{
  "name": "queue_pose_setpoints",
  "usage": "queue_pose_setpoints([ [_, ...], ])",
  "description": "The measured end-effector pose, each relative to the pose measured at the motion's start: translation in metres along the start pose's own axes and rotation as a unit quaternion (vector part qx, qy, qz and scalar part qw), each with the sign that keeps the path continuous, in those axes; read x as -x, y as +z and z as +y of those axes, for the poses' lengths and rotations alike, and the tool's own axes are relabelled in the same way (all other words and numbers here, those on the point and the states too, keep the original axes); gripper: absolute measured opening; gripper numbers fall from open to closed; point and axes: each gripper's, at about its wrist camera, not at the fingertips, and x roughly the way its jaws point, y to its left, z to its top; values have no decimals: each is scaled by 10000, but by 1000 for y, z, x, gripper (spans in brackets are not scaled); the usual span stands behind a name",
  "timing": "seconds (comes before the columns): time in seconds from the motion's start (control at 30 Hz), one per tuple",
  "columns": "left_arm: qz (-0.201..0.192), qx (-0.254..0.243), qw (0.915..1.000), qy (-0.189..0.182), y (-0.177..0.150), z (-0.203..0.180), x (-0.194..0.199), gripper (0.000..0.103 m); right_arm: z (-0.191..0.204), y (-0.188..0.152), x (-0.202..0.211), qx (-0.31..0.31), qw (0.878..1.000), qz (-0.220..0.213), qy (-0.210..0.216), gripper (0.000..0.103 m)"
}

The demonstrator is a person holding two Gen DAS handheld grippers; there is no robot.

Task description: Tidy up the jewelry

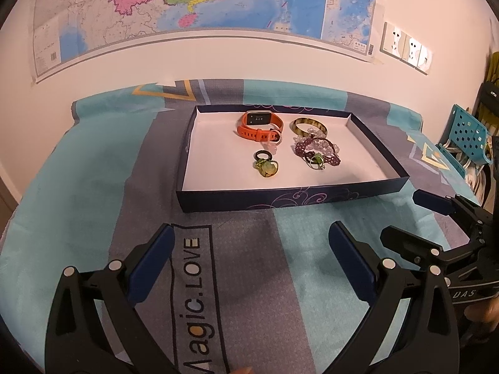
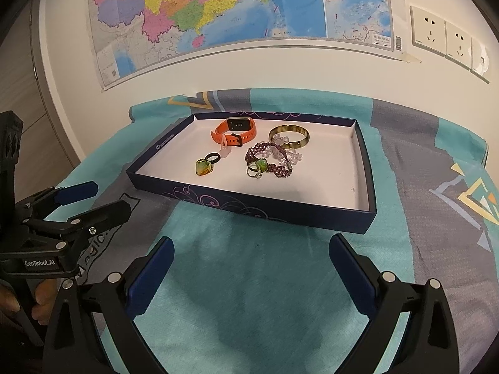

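Both claws hang spread wide and empty above a teal-and-grey patterned cloth [image 1: 93,193] covering the counter, each short of a shallow dark-blue cardboard tray with a white floor [image 1: 312,198] that holds all the jewelry. The left claw [image 1: 249,261] faces the tray's near wall almost head-on; the right claw [image 2: 249,265] sits just beside it and sees the tray slightly turned, its long side running across the view.

Ahead of the left claw, nearest the front wall, lie a green-and-amber heart-shaped pendant ring [image 1: 268,169] and a small black ring [image 1: 264,155], touching. Beyond them rests an orange-strapped smartwatch [image 1: 260,126], its strap looped, near the far wall. Forward and to the right of that claw is a tangle: a dark-purple beaded bracelet [image 1: 315,152], clear crystal beads [image 1: 312,132] and a green-stoned metal ring [image 1: 316,159], piled against an olive-and-amber bangle [image 1: 308,126].

The tangled cluster looks like the work remaining, and it lies straight ahead of the right claw, which seems the nearer. The bracelet's length runs roughly crosswise to that claw's fingers, so a forward reach over the tray wall would likely be called for.
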Motion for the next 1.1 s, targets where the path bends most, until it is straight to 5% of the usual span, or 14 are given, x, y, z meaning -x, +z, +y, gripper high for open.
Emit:
queue_pose_setpoints([
  [1.1,0,-80,10000,57,0,-4,2,97,-1,-1,1,-62,10000,4,2,96],
])
